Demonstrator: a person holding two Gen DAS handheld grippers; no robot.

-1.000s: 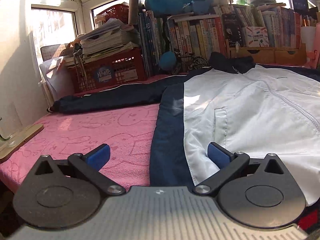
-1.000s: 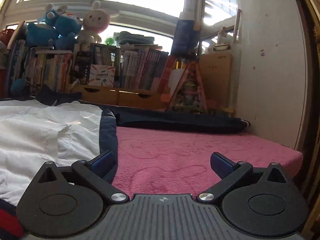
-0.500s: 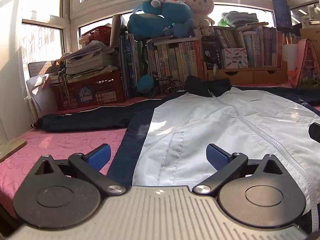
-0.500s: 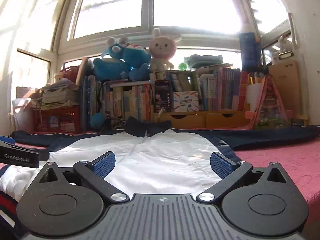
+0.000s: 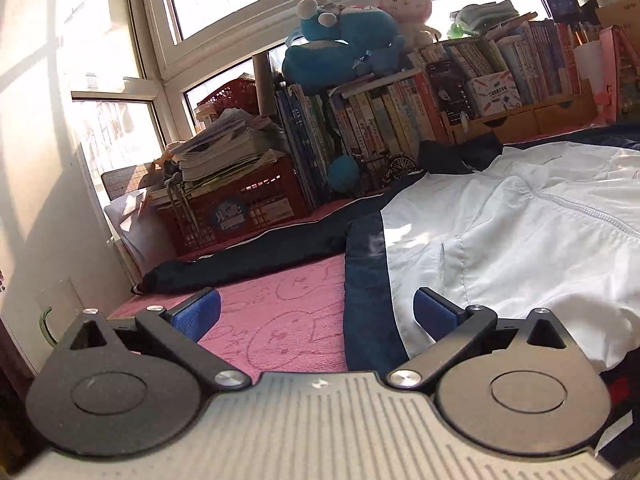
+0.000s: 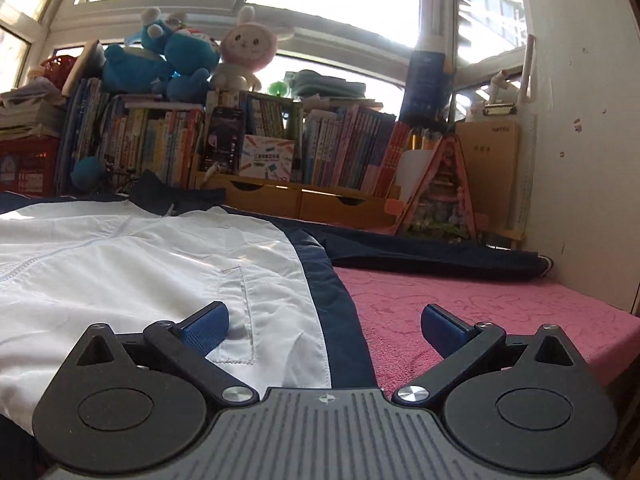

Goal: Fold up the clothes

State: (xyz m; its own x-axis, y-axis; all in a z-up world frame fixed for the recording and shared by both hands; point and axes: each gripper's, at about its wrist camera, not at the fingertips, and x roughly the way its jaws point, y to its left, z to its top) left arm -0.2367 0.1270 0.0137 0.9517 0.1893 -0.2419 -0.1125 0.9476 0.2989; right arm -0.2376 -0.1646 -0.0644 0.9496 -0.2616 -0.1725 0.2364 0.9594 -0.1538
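A white jacket with navy sides and sleeves (image 5: 520, 248) lies flat, front up and zipped, on a pink towel (image 5: 280, 312). Its left sleeve (image 5: 248, 260) stretches out toward the wall. My left gripper (image 5: 316, 312) is open and empty, low over the jacket's navy left edge near the hem. In the right wrist view the jacket (image 6: 140, 264) fills the left side and its right sleeve (image 6: 432, 256) reaches the right wall. My right gripper (image 6: 326, 322) is open and empty over the jacket's navy right edge near the hem.
Books (image 6: 160, 148), plush toys (image 6: 168, 60) and wooden drawers (image 6: 296, 200) line the back under the window. A red crate with papers (image 5: 232, 204) stands at the back left. Walls close both sides. The pink towel's right edge (image 6: 624, 320) drops off.
Both grippers swung outward again: the left view turned left toward the sleeve and crate, the right view turned right toward the wall. Both stay open; the jacket has not moved.
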